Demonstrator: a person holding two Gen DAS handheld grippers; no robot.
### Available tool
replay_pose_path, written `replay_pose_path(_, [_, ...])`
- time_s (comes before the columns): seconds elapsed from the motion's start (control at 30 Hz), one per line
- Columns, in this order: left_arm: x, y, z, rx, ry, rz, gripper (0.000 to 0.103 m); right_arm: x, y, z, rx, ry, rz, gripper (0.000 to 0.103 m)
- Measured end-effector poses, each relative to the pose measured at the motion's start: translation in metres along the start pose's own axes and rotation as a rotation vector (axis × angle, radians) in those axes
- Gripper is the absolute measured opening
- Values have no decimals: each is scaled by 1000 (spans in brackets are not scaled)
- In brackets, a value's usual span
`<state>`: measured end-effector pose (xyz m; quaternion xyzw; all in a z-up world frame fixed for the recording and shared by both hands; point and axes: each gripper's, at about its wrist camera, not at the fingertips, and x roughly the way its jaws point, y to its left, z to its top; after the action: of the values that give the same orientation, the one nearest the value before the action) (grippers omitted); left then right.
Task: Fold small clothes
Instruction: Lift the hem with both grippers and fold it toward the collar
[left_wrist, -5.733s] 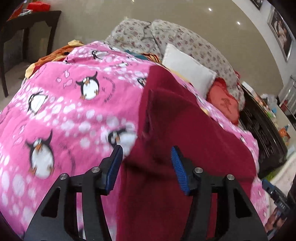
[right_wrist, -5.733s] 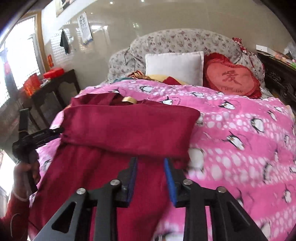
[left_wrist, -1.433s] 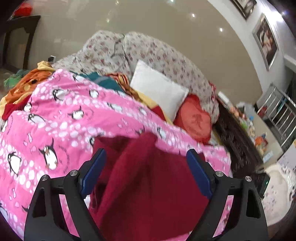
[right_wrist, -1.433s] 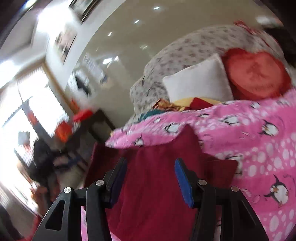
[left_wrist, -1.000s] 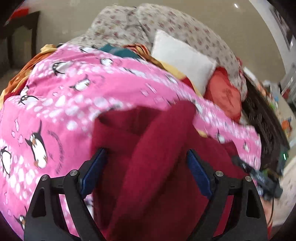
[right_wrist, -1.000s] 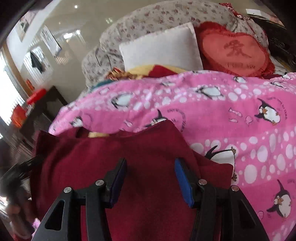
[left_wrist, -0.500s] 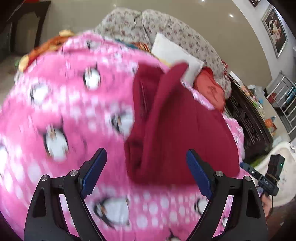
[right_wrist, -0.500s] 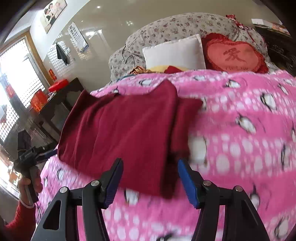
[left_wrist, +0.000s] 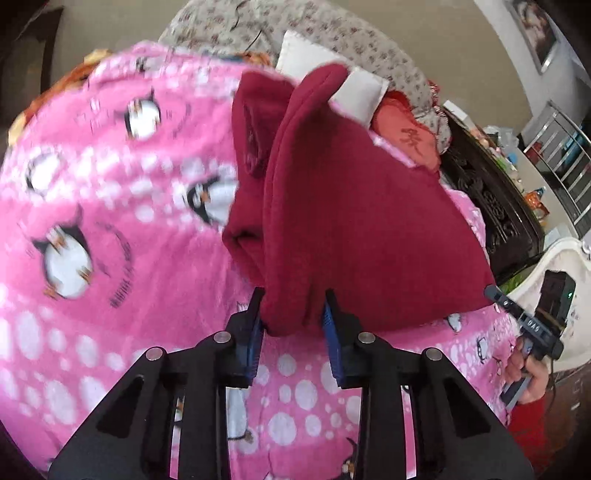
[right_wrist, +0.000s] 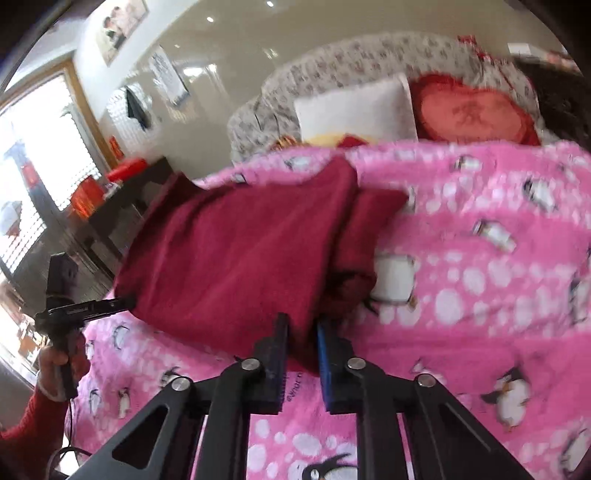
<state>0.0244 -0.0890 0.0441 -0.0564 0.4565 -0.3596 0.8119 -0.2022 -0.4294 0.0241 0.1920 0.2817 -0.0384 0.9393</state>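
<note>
A folded dark red garment (left_wrist: 351, 206) lies on a pink penguin blanket (left_wrist: 110, 206) and is lifted along its near edge. My left gripper (left_wrist: 293, 317) is shut on the garment's near left corner, cloth bunched between its blue pads. My right gripper (right_wrist: 301, 332) is shut on the garment (right_wrist: 236, 251) at its near right corner. The other gripper shows in each view: the right one (left_wrist: 532, 328) at the garment's far corner, the left one (right_wrist: 77, 306) likewise. The garment's underside is hidden.
The pink blanket (right_wrist: 480, 258) covers the bed. A white pillow (right_wrist: 354, 107) and a red heart cushion (right_wrist: 476, 110) lie at the headboard. A dark wooden cabinet (left_wrist: 491, 206) stands at the right side, a dark side table (right_wrist: 122, 192) at the left.
Both grippers were open above the folded garment half a second ago. Both have closed on its near corners and the near edge has risen off the blanket.
</note>
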Motion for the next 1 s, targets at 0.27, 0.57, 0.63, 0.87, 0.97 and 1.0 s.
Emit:
replay_pose_path(0.27, [8, 30, -21, -90, 8, 33, 28, 17, -13, -15, -6, 66, -78, 8])
replay_pose_path(0.57, [-36, -15, -4, 47, -139, 129, 28, -20, 23, 22, -35, -89, -49, 40])
replay_pose_path(0.63, [-28, -25, 9, 33, -149, 101, 29, 0, 33, 35, -56, -69, -47, 40])
replay_pose_path(0.87, [21, -48, 78, 9, -146, 13, 32, 81, 32, 92, 26, -31, -55, 40])
replay_pose_path(0.97, [42, -45, 103, 0, -143, 26, 47, 111, 10, 118, 100, 17, -79, 40])
replay_pose_path(1.0, [49, -40, 112, -14, -136, 64, 47, 122, 1, 126, 127, 49, -104, 40])
